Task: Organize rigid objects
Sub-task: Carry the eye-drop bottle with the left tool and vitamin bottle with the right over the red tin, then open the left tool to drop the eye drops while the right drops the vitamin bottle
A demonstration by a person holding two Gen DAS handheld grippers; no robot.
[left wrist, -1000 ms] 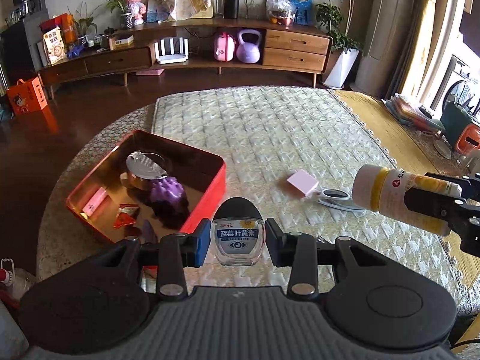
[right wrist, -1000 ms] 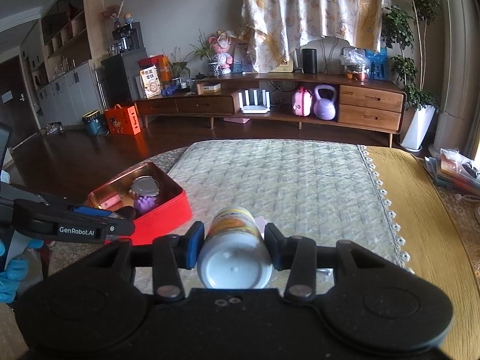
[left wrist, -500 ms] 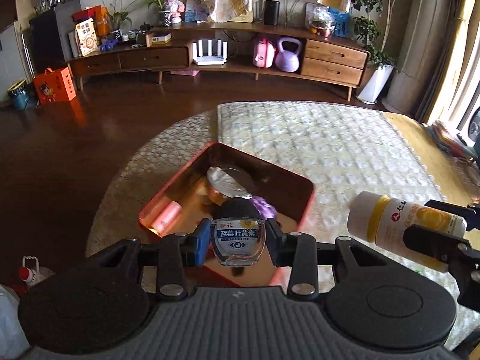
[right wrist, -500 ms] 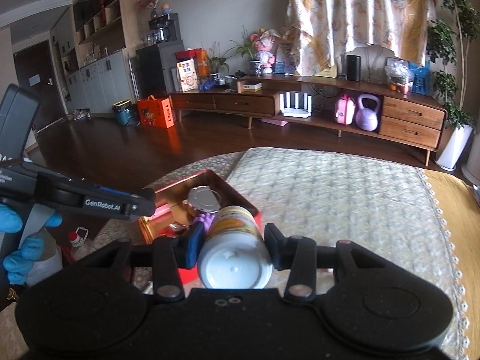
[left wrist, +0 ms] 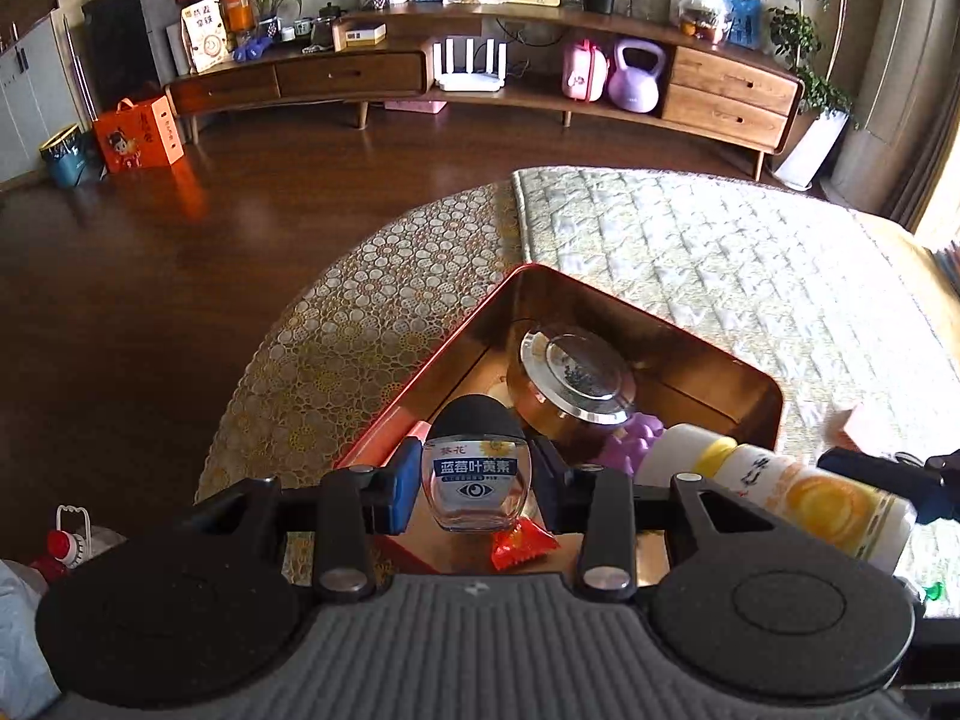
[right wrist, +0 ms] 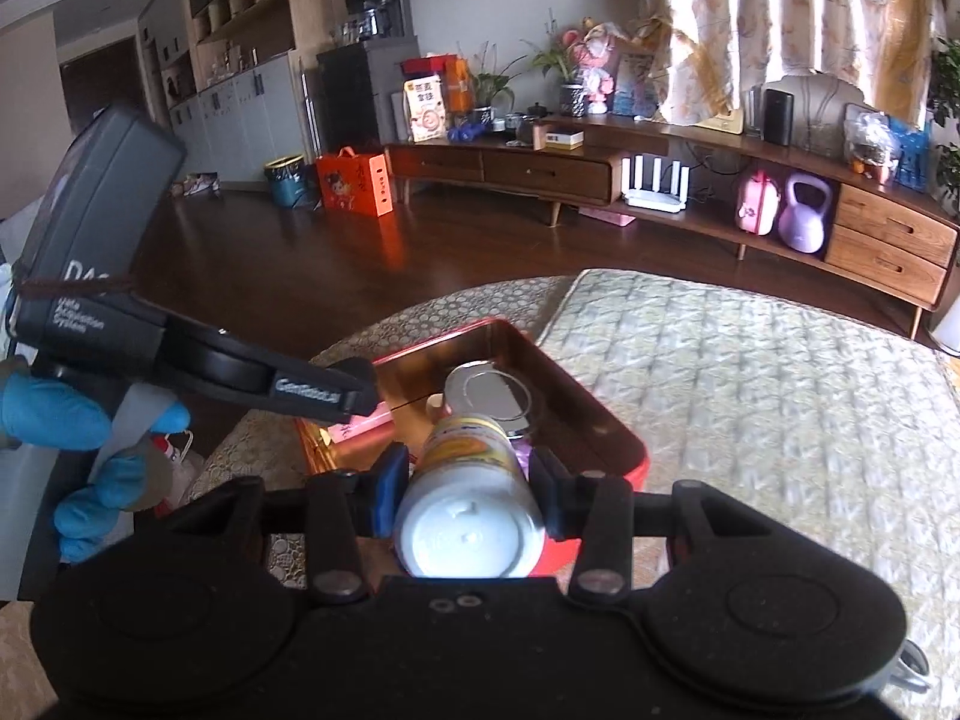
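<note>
My left gripper (left wrist: 476, 483) is shut on a small clear bottle (left wrist: 476, 489) with a black cap and a blue label, held over the near corner of the red tin box (left wrist: 771, 387). My right gripper (right wrist: 470, 495) is shut on a white and yellow pill bottle (right wrist: 471, 507), which also shows lying sideways at the right in the left wrist view, pill bottle (left wrist: 780, 495). It hangs above the near edge of the red tin box (right wrist: 624, 450). Inside the box lie a silver-lidded jar (left wrist: 570, 375), a purple object (left wrist: 630, 447), a pink stick (right wrist: 360, 426) and a red wrapped candy (left wrist: 522, 546).
The box sits on a round table with a pebble-pattern cloth (left wrist: 372, 324) and a quilted runner (left wrist: 750, 276). A pink block (left wrist: 852, 426) lies on the runner to the right. A blue-gloved hand (right wrist: 90, 420) holds the left gripper. The wooden floor and a long sideboard (left wrist: 480, 78) lie beyond.
Both grippers have carried their bottles leftward and lower, from over the runner to above the red box. Their grips are unchanged.
</note>
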